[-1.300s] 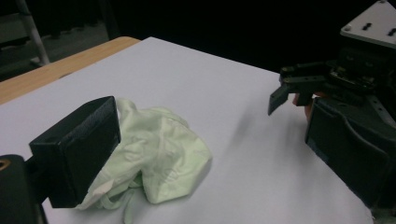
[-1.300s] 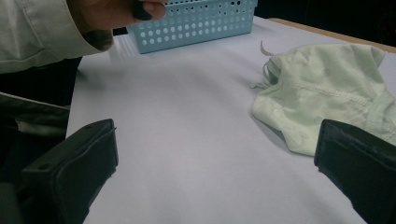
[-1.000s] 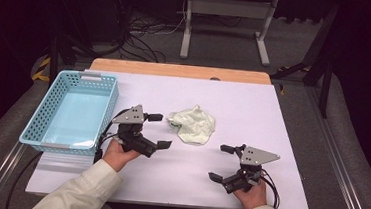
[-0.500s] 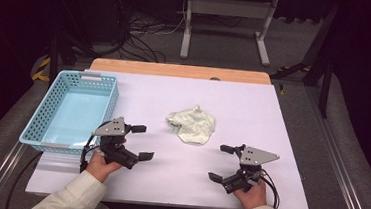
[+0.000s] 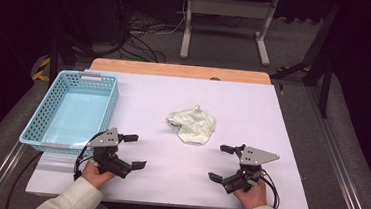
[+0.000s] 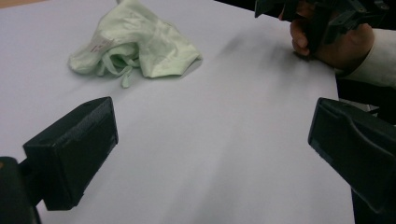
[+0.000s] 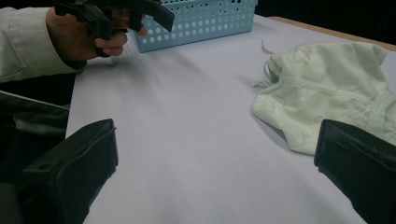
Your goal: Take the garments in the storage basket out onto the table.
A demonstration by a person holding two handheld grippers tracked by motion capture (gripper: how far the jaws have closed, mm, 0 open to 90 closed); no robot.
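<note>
A crumpled pale green cloth (image 5: pixel 192 124) lies near the middle of the white table (image 5: pixel 253 110); it also lies at top left in the left gripper view (image 6: pixel 135 44) and at right in the right gripper view (image 7: pixel 327 93). My left gripper (image 5: pixel 133 151) rests open at the front left, beside the light blue basket (image 5: pixel 72 110), with nothing between its wide jaws. My right gripper (image 5: pixel 220 162) rests open at the front right, below and right of the cloth, also holding nothing. Both are clear of the cloth.
The basket (image 7: pixel 205 21) looks empty and stands at the table's left edge. A wooden strip (image 5: pixel 176 71) borders the far side. Beyond it are cables and a metal stand (image 5: pixel 225 22) on the floor.
My left gripper has drawn back toward the front edge, away from the cloth, and now rests by the basket's near corner. The right gripper has stayed put.
</note>
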